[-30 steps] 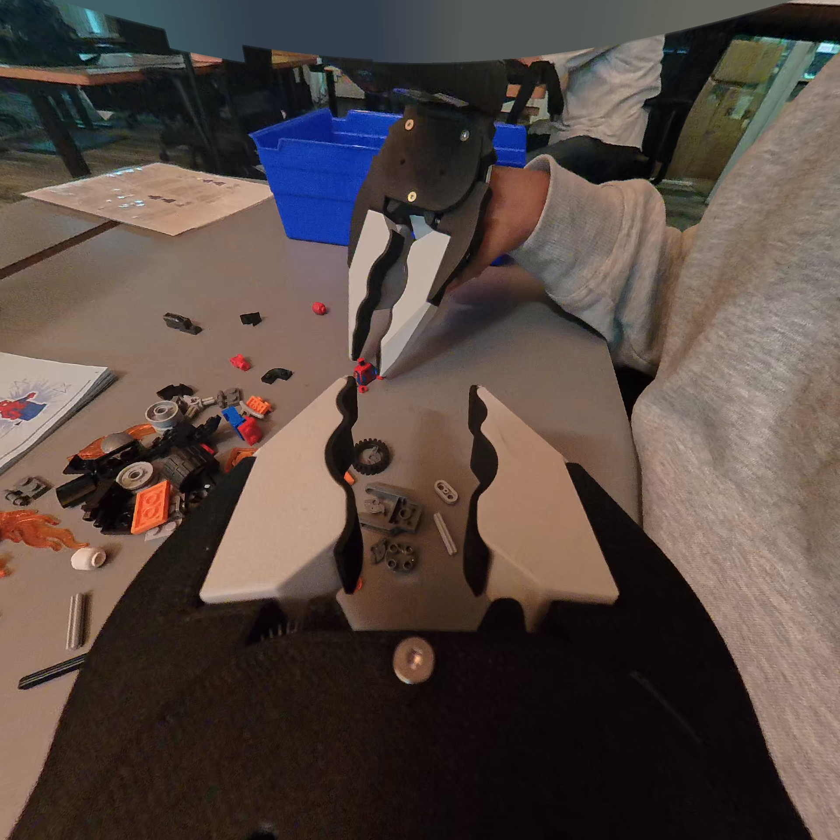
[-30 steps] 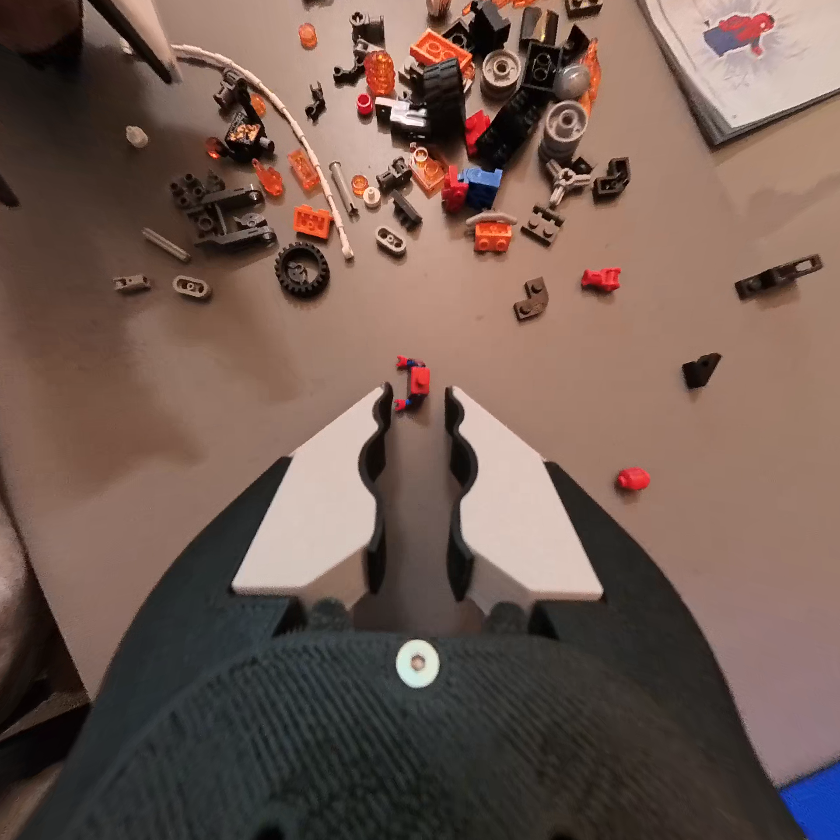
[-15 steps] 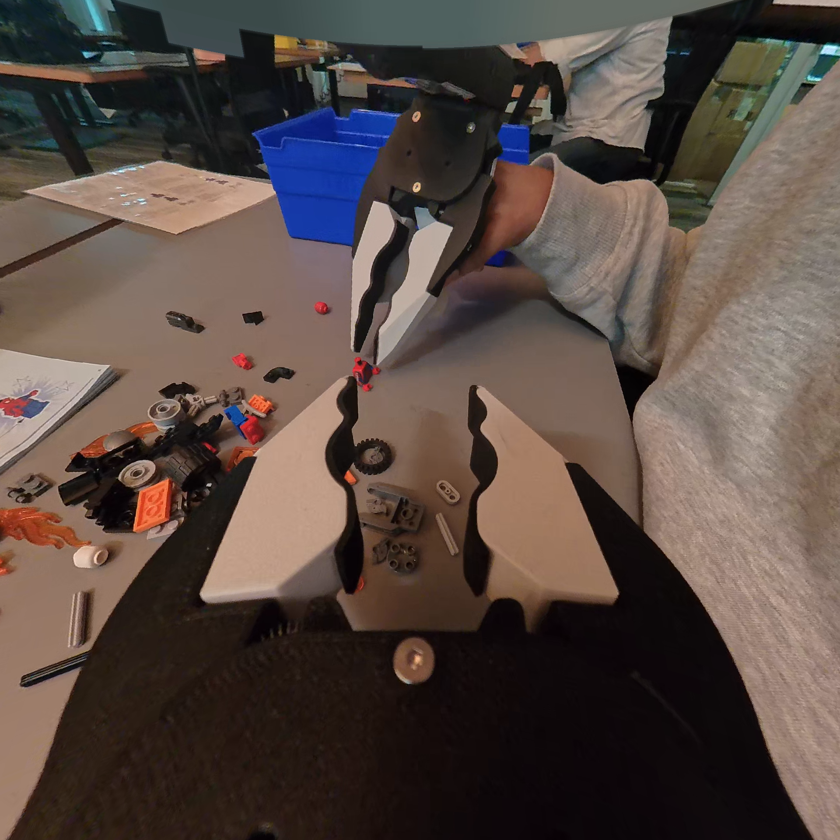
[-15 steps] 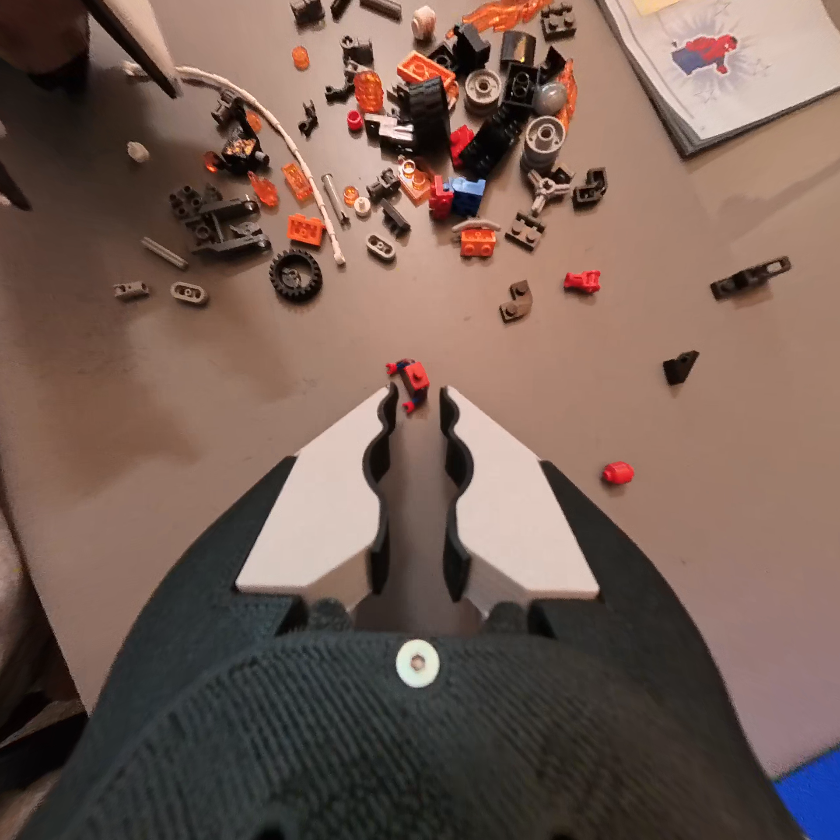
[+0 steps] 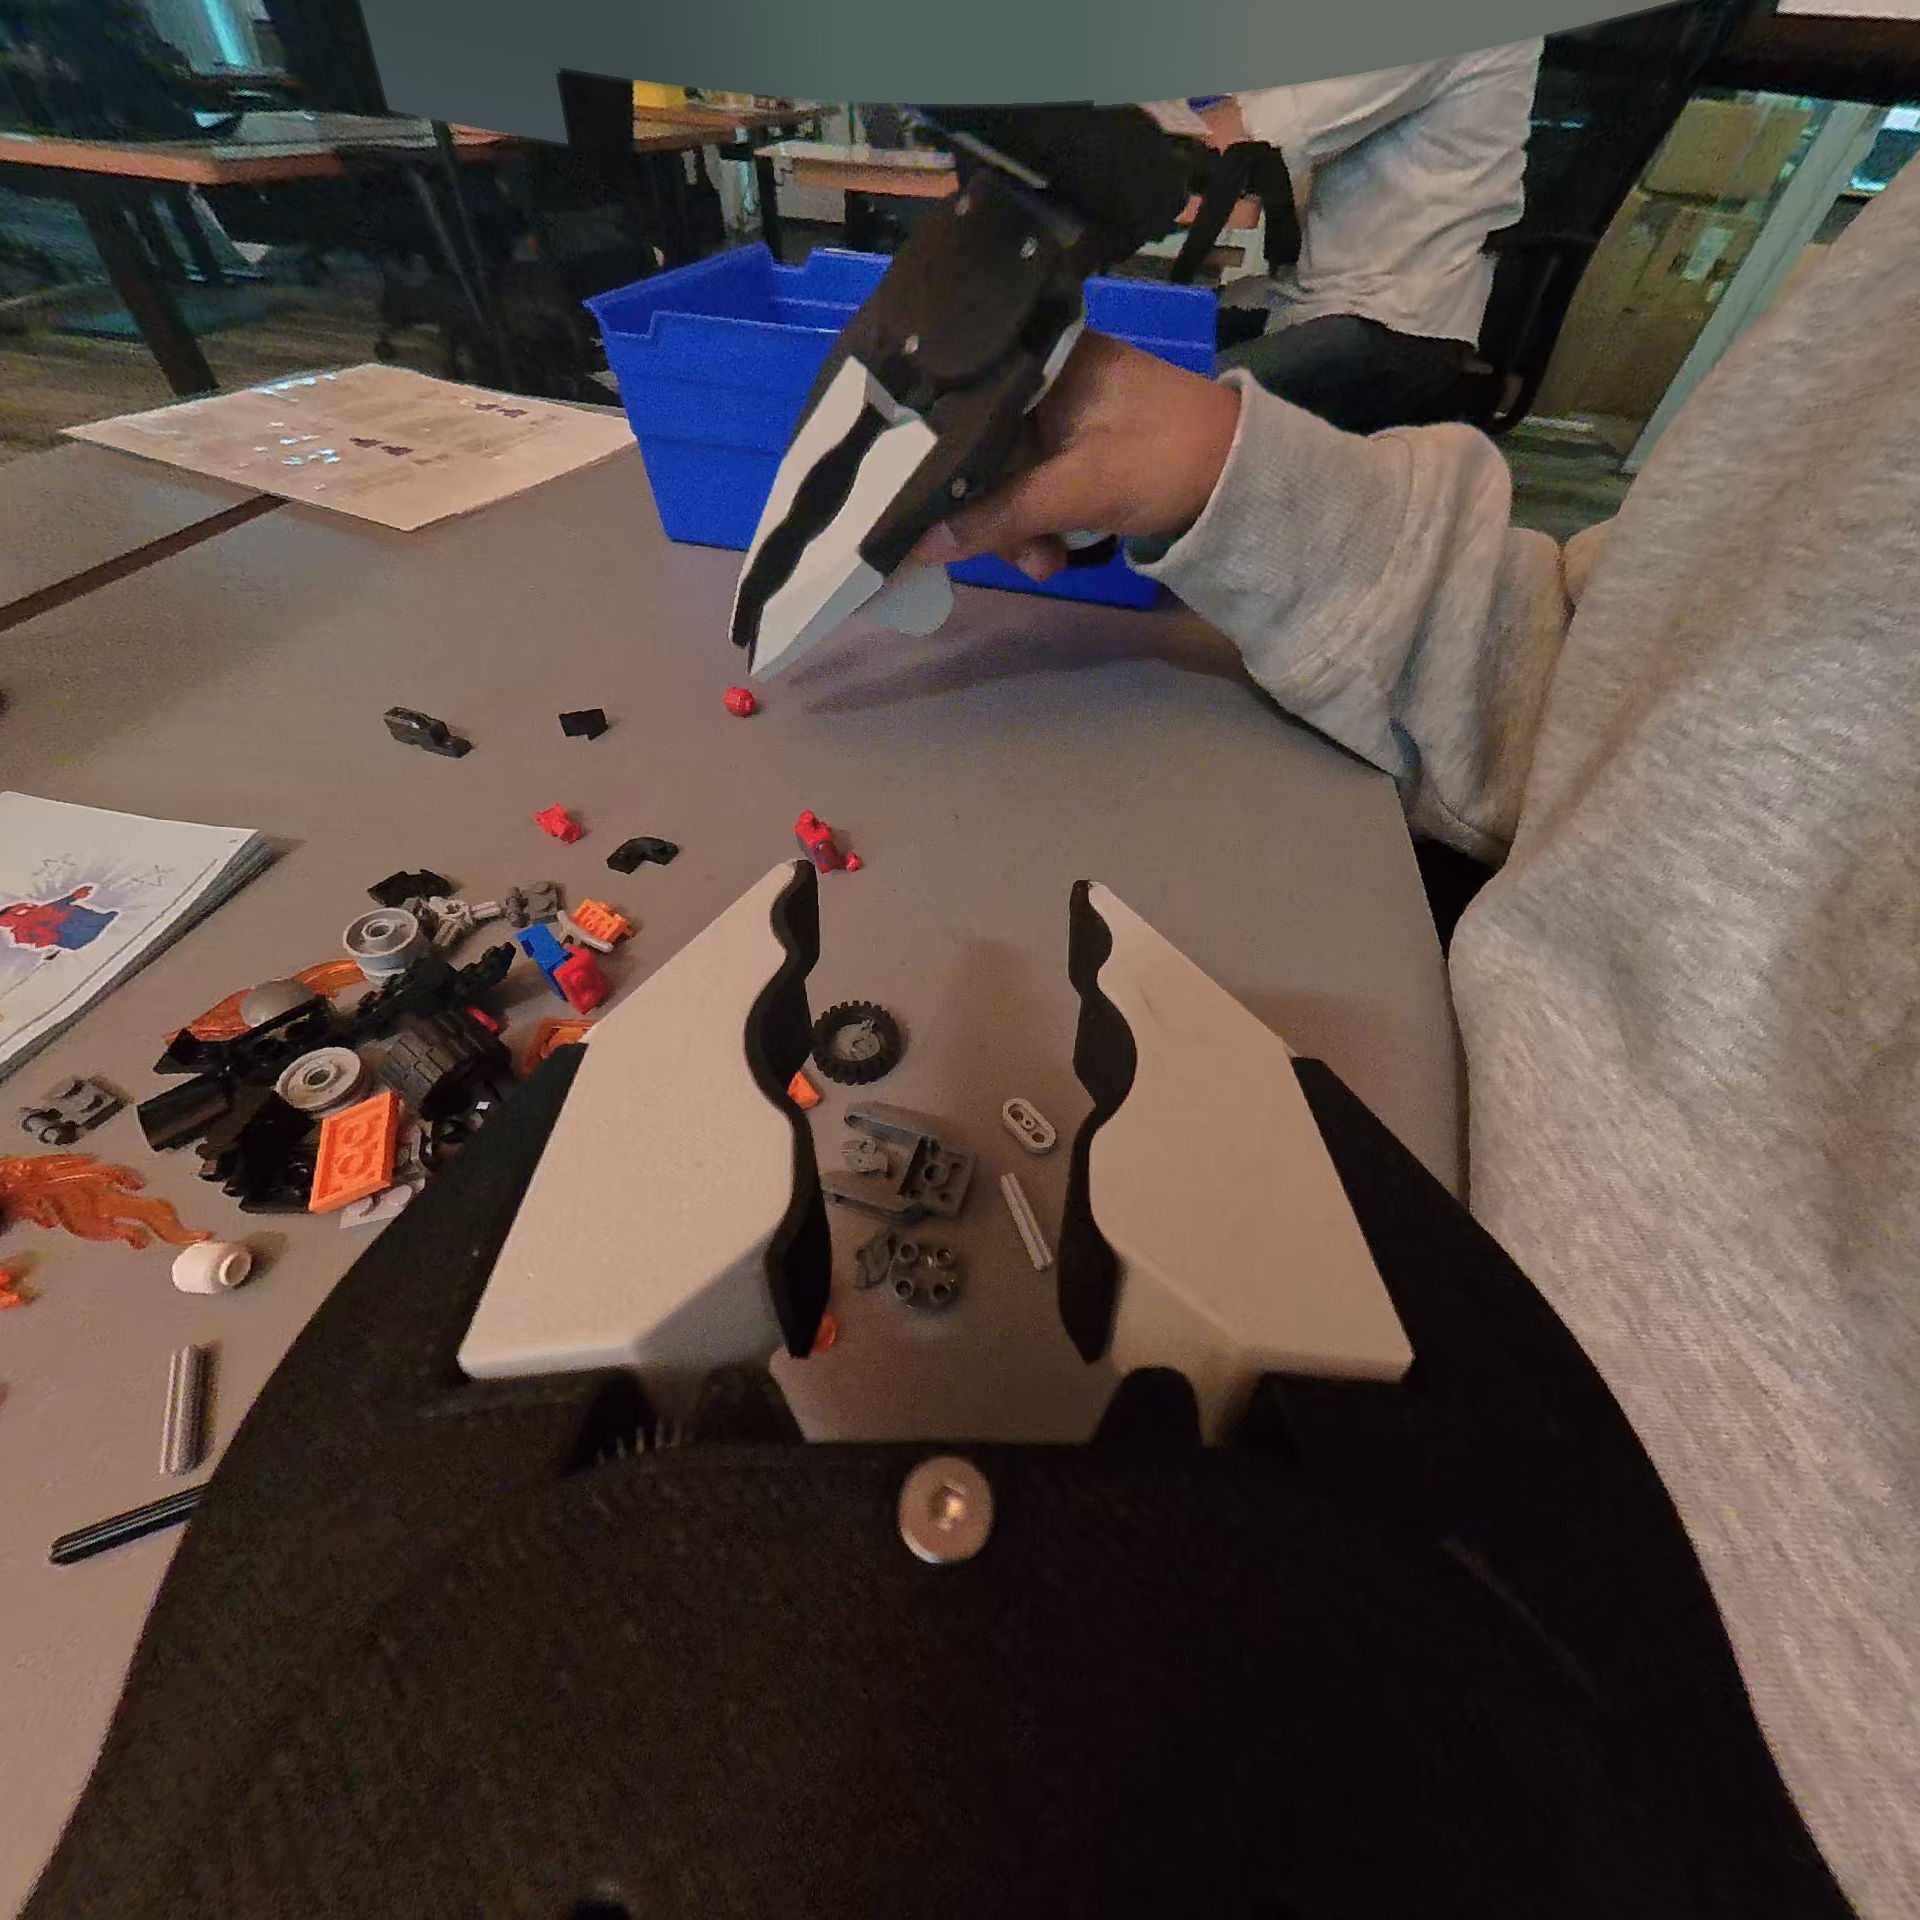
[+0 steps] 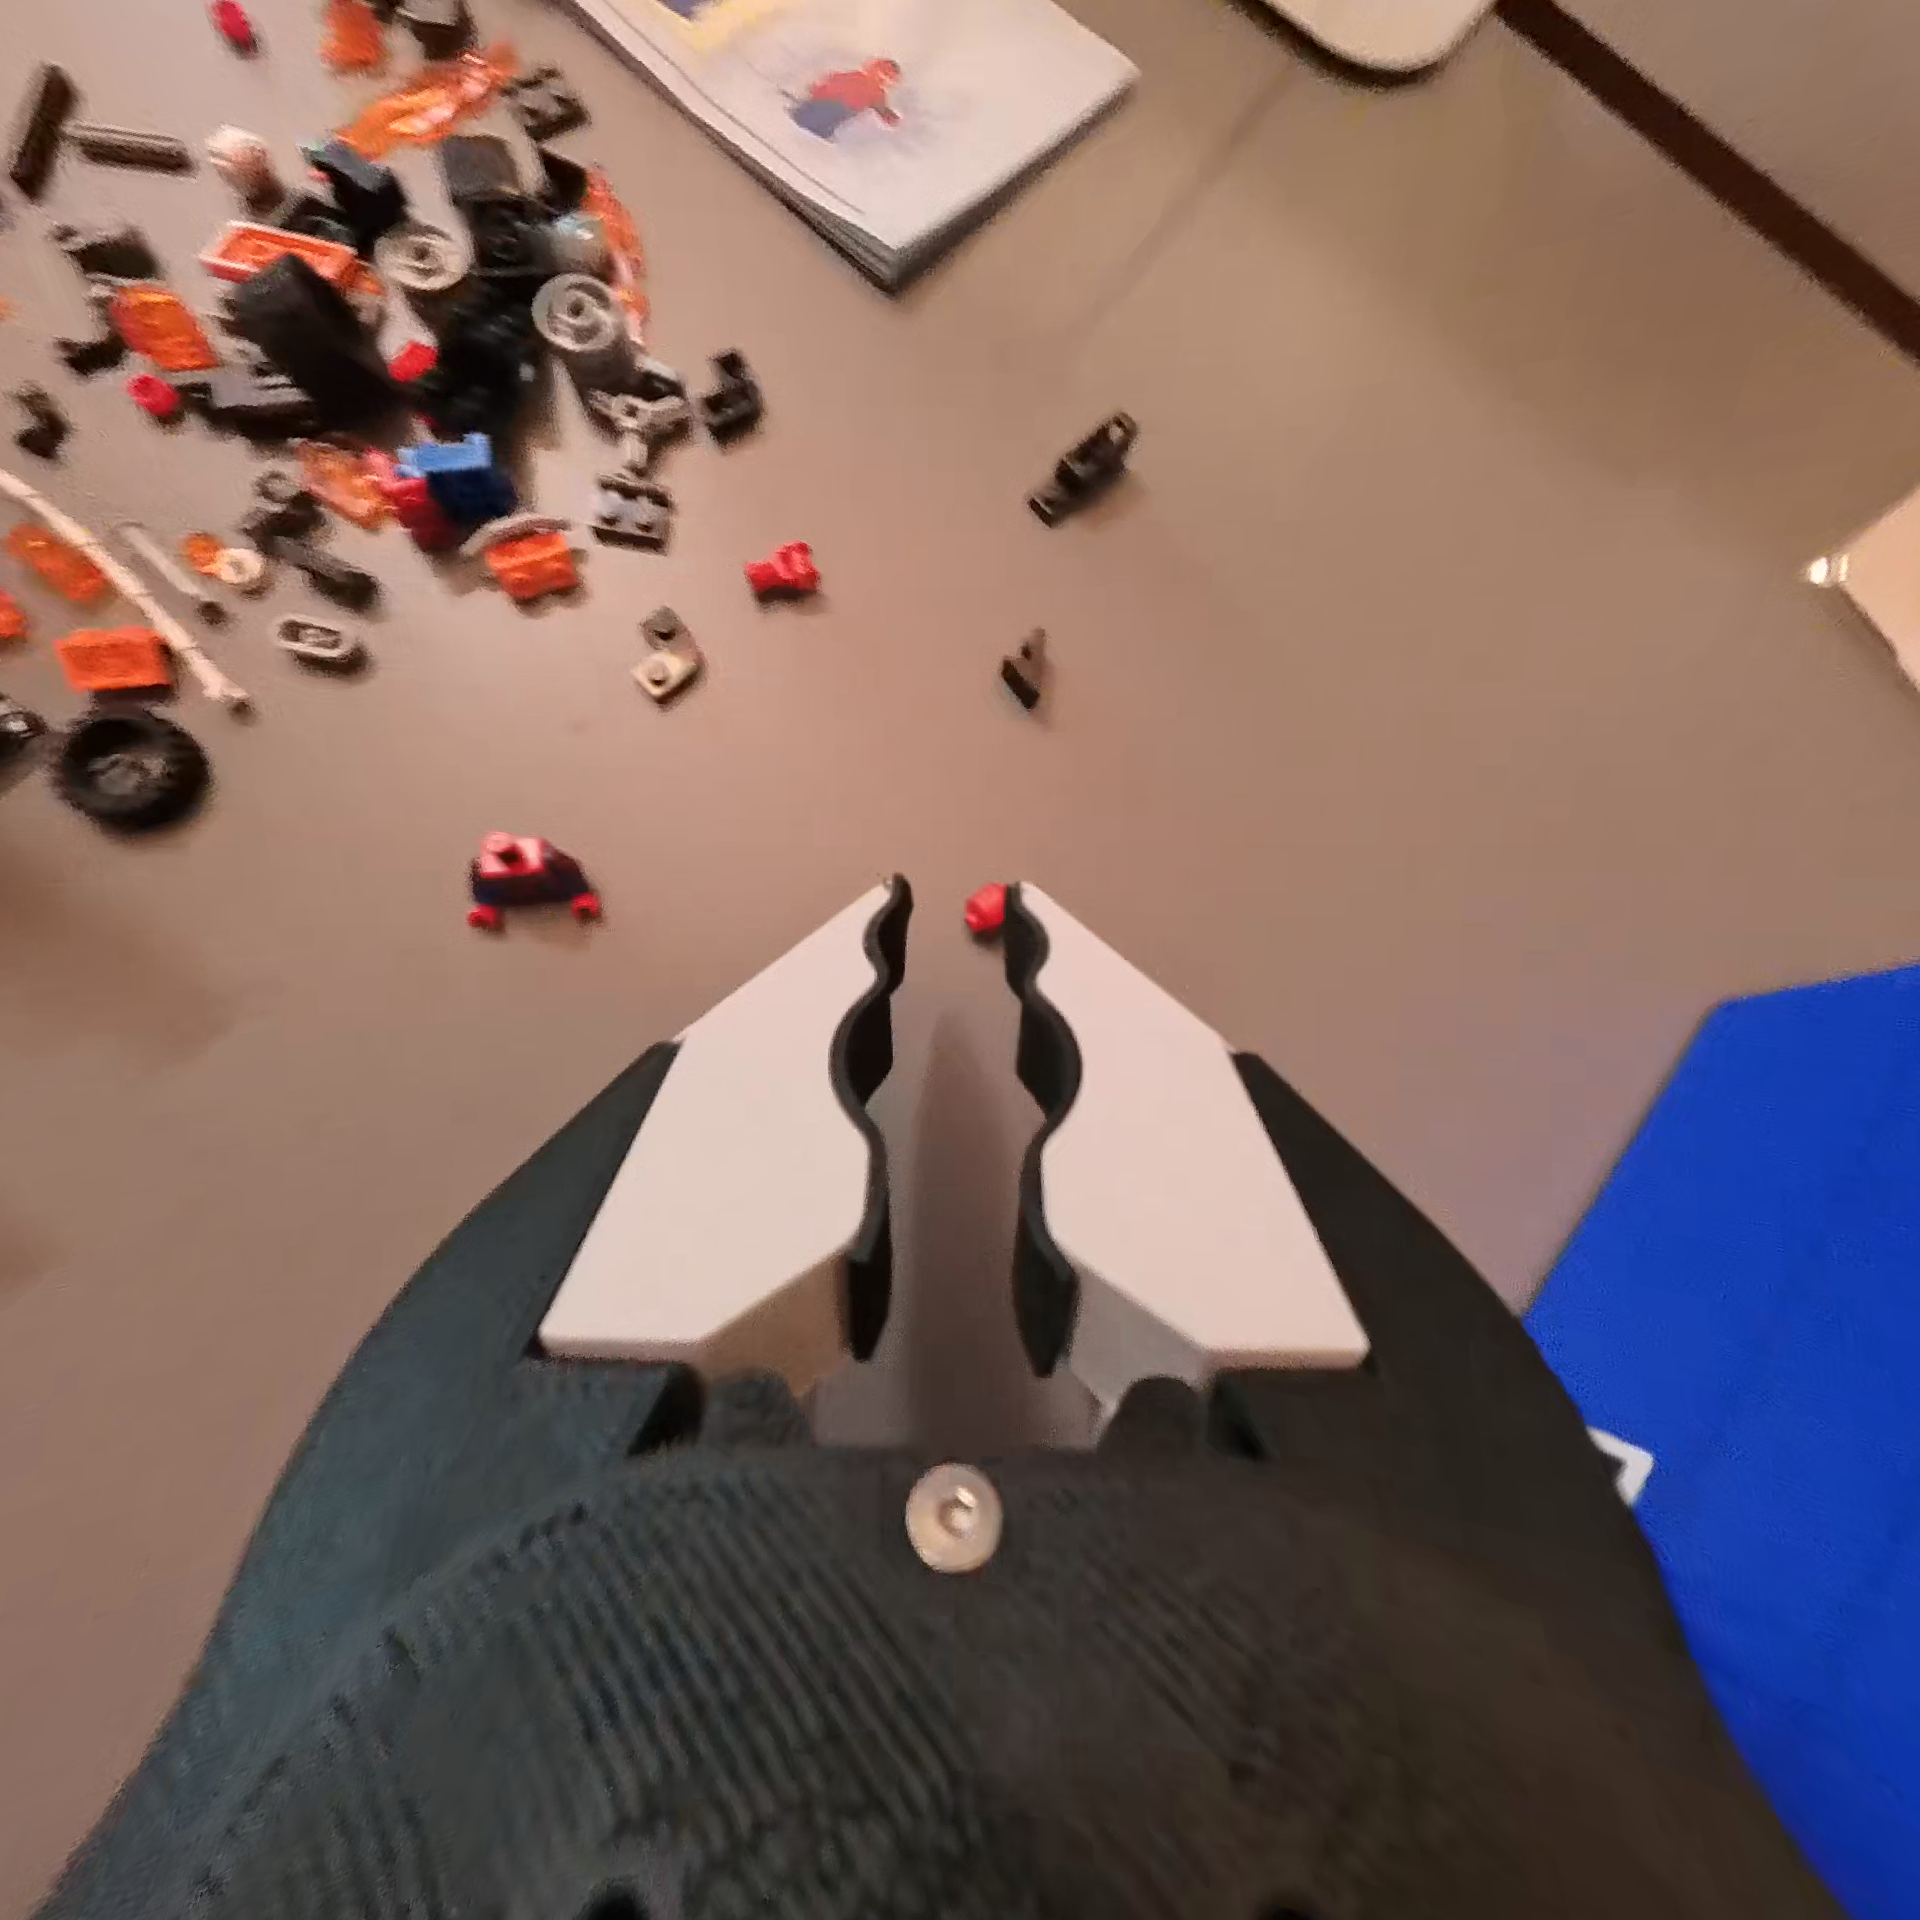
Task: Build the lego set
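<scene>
Red and very small, a round minifigure head [image 6: 985, 908] lies on the grey table [image 6: 1351, 831] just beside the tip of one finger of the right gripper [image 6: 954, 902]. That gripper's jaws are parted by a narrow gap and hold nothing. In the left wrist view the same head [image 5: 739, 701] sits just below the right gripper [image 5: 750, 649], toward the far side of the table and near the blue bin [image 5: 717, 416] at the far edge.

Judging by this, the step in hand is picking up the head, presumably to seat it on the red-and-blue minifigure torso [image 6: 525, 878], which lies loose on the table a little to one side of the right gripper. The set is barely begun: the main heap of loose pieces [image 5: 312, 1081], orange, black and grey, is spread toward the table's left side, next to the instruction booklet [image 5: 94, 914].

The left gripper [image 5: 940, 904] hovers with its jaws spread wide and empty over a small black tyre [image 5: 856, 1040] and some grey parts [image 5: 902, 1158] near the table's near edge.

Next, the right gripper would need to shift slightly sideways so the head sits centred in the gap, drop to the tabletop and close gently. A round piece this small could easily roll or squirt out of a pinch that lands off-centre.
</scene>
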A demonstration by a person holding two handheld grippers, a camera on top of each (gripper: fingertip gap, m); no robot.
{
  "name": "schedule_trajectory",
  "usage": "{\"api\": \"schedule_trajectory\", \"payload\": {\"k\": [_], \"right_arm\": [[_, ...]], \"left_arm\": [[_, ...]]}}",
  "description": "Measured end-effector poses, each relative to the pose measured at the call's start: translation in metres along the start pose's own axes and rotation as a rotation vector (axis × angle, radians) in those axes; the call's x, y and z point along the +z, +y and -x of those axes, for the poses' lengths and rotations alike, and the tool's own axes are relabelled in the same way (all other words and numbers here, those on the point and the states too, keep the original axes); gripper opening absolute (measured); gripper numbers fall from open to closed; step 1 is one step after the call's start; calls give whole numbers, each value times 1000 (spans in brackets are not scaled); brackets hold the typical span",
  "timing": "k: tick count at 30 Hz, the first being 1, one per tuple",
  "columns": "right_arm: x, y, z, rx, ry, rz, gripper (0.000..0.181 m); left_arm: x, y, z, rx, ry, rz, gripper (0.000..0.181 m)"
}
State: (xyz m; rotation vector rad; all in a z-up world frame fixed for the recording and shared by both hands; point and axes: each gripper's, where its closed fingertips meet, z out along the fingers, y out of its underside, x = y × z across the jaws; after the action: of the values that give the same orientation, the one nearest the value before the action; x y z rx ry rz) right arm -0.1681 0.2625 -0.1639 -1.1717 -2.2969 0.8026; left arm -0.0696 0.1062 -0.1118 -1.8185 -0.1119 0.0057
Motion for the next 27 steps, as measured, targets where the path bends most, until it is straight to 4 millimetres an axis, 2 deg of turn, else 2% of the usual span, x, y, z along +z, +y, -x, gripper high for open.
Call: {"api": "schedule_trajectory", "payload": {"k": [5,12,16,19,23,25,27], "right_arm": [[10,9,-11,76,19,15,26],[22,15,-7,107,-1,31,14],[21,3,0,99,-44,-41,10],[8,-30,31,116,-218,-231,10],[-34,-88,83,229,-556,-555,10],[-55,-111,111,331,-789,-676,10],[-74,-125,135,465,-1074,-722,9]], "left_arm": [[0,0,1,-4,-4,-2,46],[0,0,2,-4,-11,-2,45],[0,0,4,-10,-21,-3,45],[-1,-2,16,-6,-95,-14,45],[-11,-12,40,-11,-238,-72,42],[-19,-19,48,-26,-284,-117,41],[-30,-28,57,-23,-356,-173,33]]}}
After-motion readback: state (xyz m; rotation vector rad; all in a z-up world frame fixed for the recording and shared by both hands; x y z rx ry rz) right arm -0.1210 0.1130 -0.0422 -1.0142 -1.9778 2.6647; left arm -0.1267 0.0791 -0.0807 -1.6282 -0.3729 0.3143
